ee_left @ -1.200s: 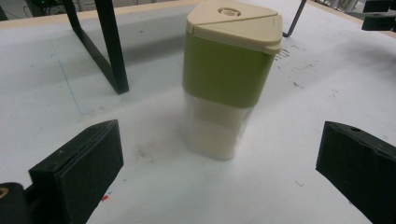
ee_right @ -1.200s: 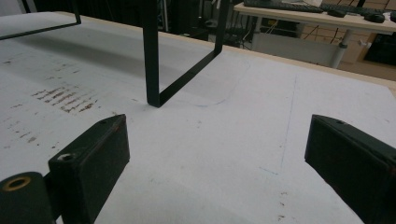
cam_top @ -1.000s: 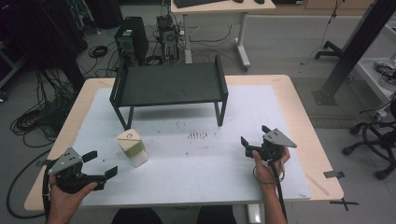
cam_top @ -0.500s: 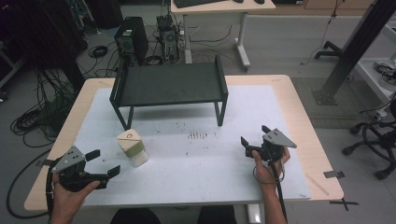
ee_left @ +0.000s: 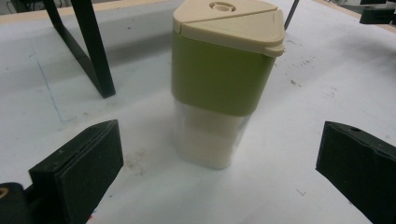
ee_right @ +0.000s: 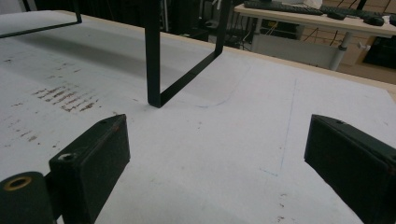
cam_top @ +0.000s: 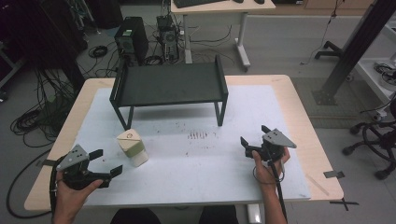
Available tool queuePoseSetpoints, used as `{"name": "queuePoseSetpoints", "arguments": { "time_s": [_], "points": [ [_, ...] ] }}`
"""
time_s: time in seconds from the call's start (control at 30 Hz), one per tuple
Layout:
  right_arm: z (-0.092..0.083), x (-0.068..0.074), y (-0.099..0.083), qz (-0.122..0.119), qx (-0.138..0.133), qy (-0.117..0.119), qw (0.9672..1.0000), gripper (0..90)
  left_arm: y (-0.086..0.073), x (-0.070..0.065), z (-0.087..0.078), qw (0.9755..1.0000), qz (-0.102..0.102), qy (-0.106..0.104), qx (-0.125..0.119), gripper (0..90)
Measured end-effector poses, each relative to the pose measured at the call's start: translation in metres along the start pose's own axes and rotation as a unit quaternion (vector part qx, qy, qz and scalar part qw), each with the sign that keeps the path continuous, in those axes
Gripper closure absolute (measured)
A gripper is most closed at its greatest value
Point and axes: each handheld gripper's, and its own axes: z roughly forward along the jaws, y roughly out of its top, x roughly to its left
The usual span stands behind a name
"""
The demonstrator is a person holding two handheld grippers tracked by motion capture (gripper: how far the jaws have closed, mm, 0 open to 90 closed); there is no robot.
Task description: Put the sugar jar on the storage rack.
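A small container (cam_top: pixel 132 147) with a beige lid, green upper body and whitish base stands upright on the white table mat (cam_top: pixel 201 172), left of centre. My left gripper (cam_top: pixel 108 161) is open just to its near left, jaws pointing at it. In the left gripper view the container (ee_left: pixel 219 88) stands close ahead, centred between the spread jaws of the left gripper (ee_left: pixel 219 140), not touched. My right gripper (cam_top: pixel 253 134) is open over the mat's right side and holds nothing. In its own view the right gripper (ee_right: pixel 215 140) faces bare mat and a shelf leg (ee_right: pixel 152 56).
A low black shelf (cam_top: pixel 170 84) on thin legs stands at the back of the mat; one leg (ee_left: pixel 93 51) is just behind the container. Dark scuff marks (cam_top: pixel 198 135) dot the mat's middle. Beyond the table are computer towers (cam_top: pixel 130 42), cables and a desk.
My left gripper has edged forward and to the right, closer to the container. The right gripper and the container have stayed put.
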Motion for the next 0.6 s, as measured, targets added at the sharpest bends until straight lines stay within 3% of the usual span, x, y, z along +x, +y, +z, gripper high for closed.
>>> {"name": "queuePoseSetpoints", "arguments": {
  "time_s": [0.6],
  "points": [
    [0.000,0.000,0.000,-0.001,-0.001,0.001,1.0000,6.9,0.007,0.002,0.025,0.9998,0.003,-0.021,0.005,0.9]
  ]
}}
